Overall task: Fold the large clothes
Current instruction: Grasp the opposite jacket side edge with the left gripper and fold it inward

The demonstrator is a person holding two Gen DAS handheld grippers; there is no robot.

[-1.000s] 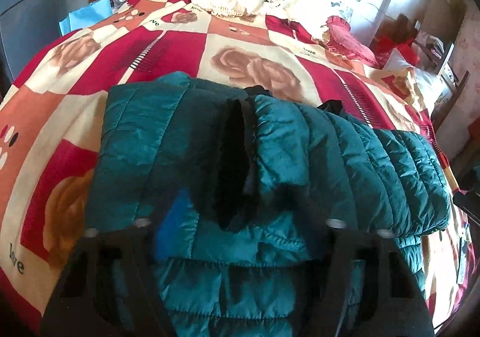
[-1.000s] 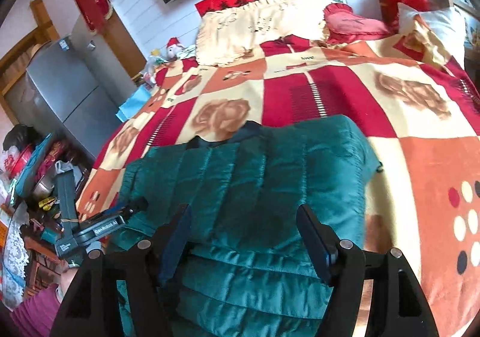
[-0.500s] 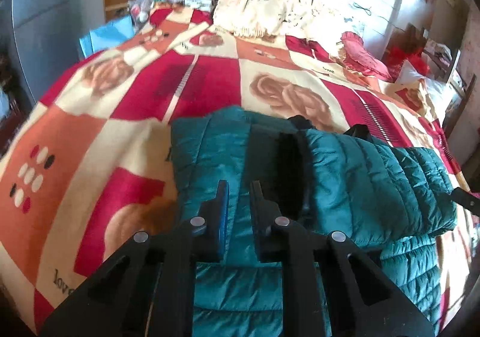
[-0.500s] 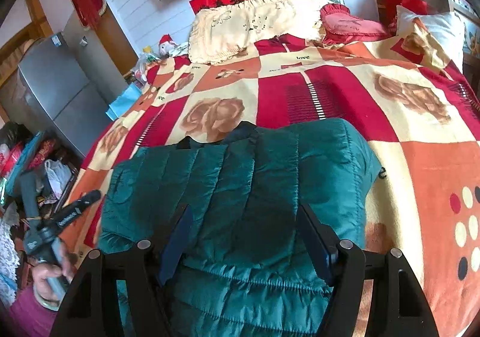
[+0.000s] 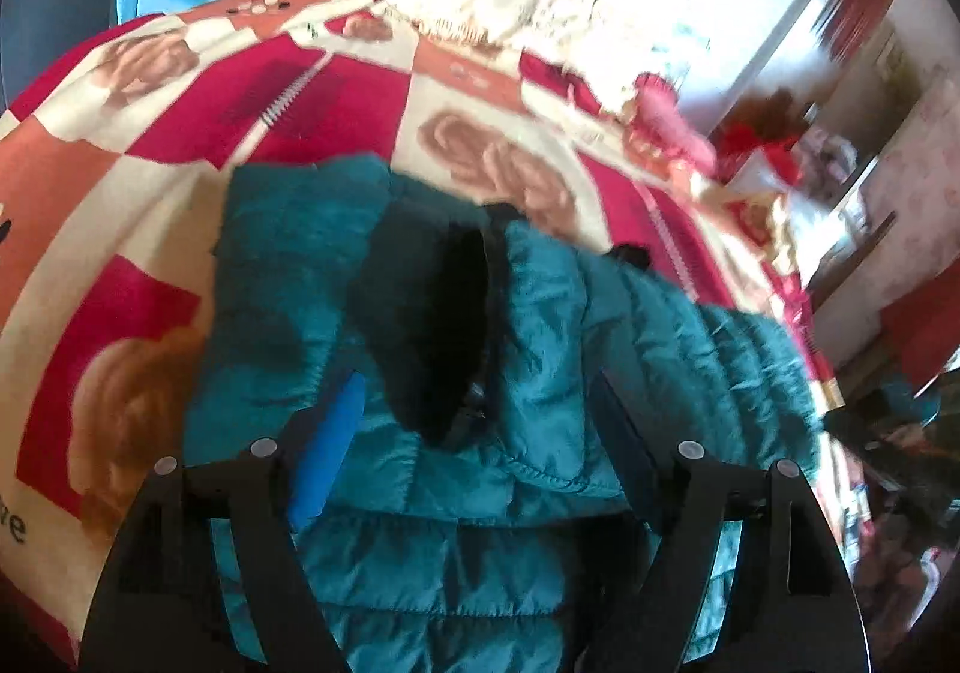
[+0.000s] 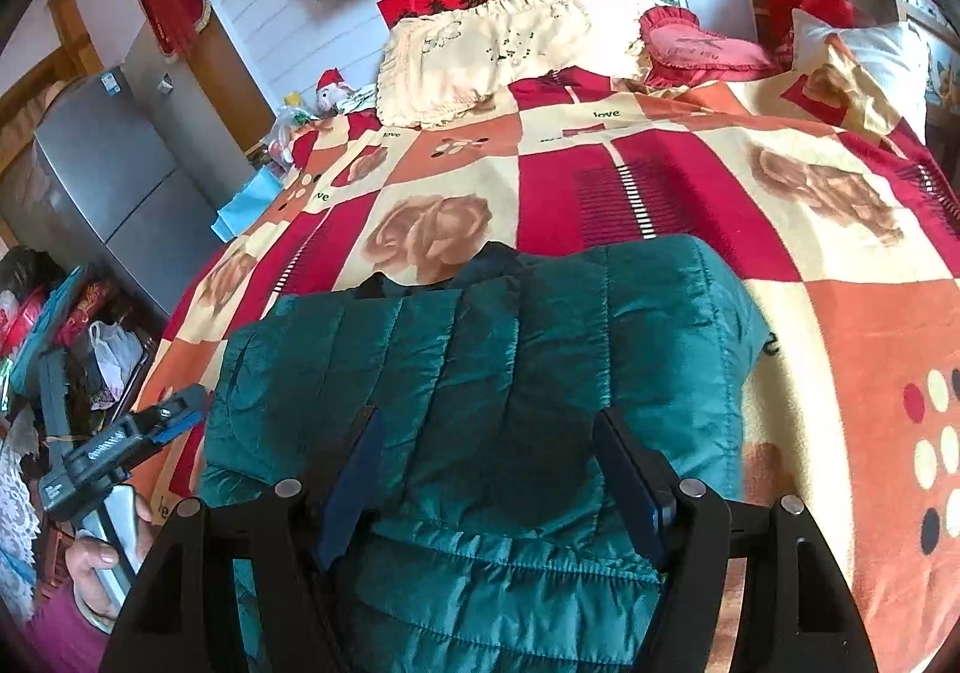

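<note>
Handling the teal puffer jacket (image 5: 540,325), part-folded on the checked blanket (image 6: 840,313), expect it light, puffy, slick. Your left gripper (image 5: 474,433) hangs above its dark collar, jaws opening, nothing between them. Your right gripper (image 6: 489,469), above the jacket's quilted panel, gapes empty. Pinch stitched seams or hem.

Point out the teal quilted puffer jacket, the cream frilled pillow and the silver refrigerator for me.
Teal quilted puffer jacket (image 6: 540,349): right wrist view, on its folded top panel.
Cream frilled pillow (image 6: 510,49): right wrist view, on its embroidered face.
Silver refrigerator (image 6: 114,181): right wrist view, on its door front.
</note>
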